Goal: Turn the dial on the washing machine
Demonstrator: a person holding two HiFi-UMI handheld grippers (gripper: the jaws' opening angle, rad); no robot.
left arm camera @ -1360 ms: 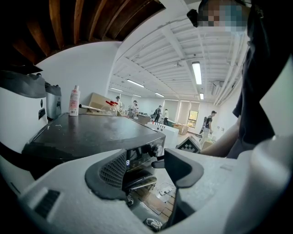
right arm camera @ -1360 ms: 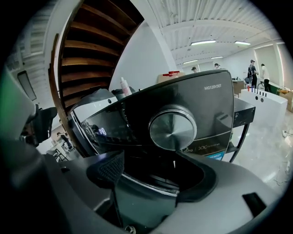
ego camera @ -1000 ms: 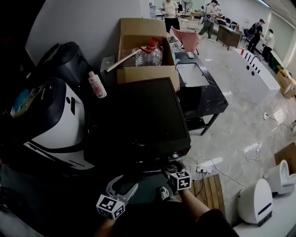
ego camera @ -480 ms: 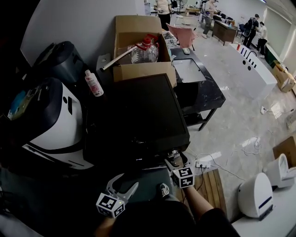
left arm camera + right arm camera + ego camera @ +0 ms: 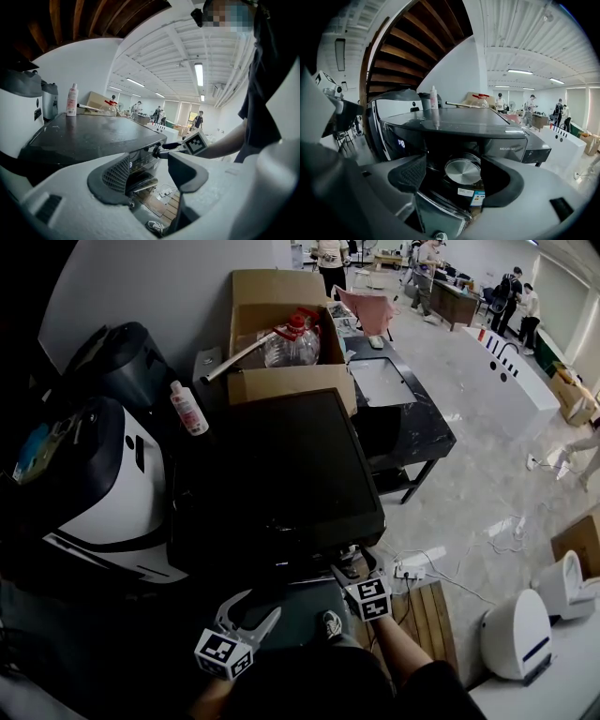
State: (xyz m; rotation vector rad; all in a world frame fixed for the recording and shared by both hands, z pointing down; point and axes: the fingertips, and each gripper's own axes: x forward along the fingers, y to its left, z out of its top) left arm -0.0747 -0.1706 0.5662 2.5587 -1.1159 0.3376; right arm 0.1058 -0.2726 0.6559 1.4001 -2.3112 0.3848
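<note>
A black washing machine (image 5: 281, 474) fills the middle of the head view. Its round silver dial (image 5: 462, 171) sits on the dark front panel in the right gripper view. My right gripper (image 5: 458, 177) is open, one jaw on each side of the dial, and I cannot tell whether the pads touch it. In the head view the right gripper (image 5: 349, 575) reaches under the machine's front edge, where the dial is hidden. My left gripper (image 5: 251, 612) hangs open and empty to the left, apart from the machine (image 5: 89, 133), and looks across at the right gripper's marker cube (image 5: 194, 143).
A cardboard box (image 5: 281, 381) holding a big water bottle stands behind the machine, with a white bottle (image 5: 188, 409) to its left. A white-and-black appliance (image 5: 103, 484) crowds the left side. A black table (image 5: 398, 409), a power strip (image 5: 405, 571) and a wooden pallet (image 5: 427, 615) lie to the right.
The head view has shifted slightly. My right gripper has edged a little closer under the machine's front edge. The left gripper has stayed where it was.
</note>
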